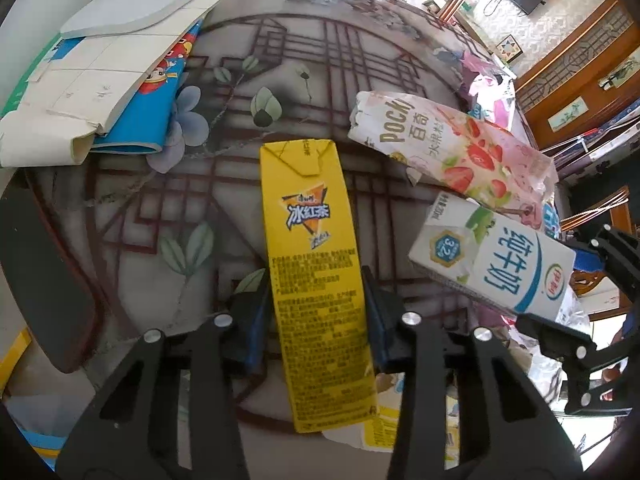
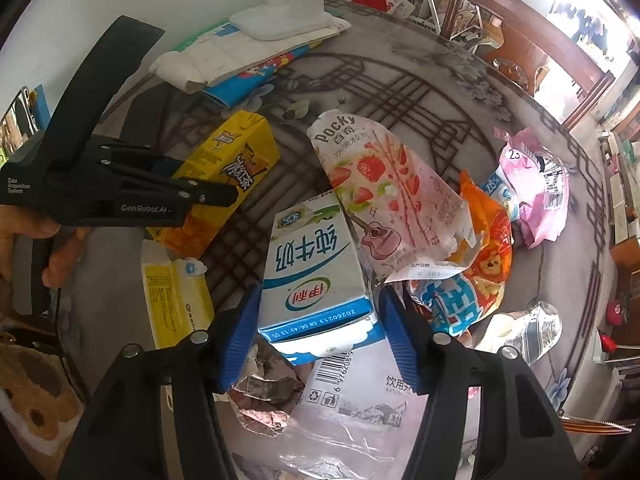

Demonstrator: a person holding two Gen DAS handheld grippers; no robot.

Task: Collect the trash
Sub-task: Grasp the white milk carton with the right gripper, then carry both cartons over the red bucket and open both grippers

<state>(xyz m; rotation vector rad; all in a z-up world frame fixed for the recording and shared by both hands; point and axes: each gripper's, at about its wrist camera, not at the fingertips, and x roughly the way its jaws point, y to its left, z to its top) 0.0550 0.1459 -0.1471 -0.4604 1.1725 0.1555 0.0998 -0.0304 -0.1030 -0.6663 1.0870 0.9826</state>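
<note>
Left wrist view shows the yellow iced-tea carton (image 1: 316, 280) held lengthwise between the blue pads of the left gripper (image 1: 316, 304), whose jaws are closed against its two long sides, above the patterned round table (image 1: 160, 208). In the right wrist view the right gripper (image 2: 320, 320) is clamped in the same way on the blue-and-white milk carton (image 2: 316, 276), which hangs over a clear plastic bottle label (image 2: 352, 396) and crumpled foil (image 2: 264, 400). Just beyond it lie the pink Pocky bag (image 2: 384, 192), an orange snack wrapper (image 2: 484, 240) and a pink packet (image 2: 536, 188), with a small yellow box (image 2: 176, 296) to its left.
</note>
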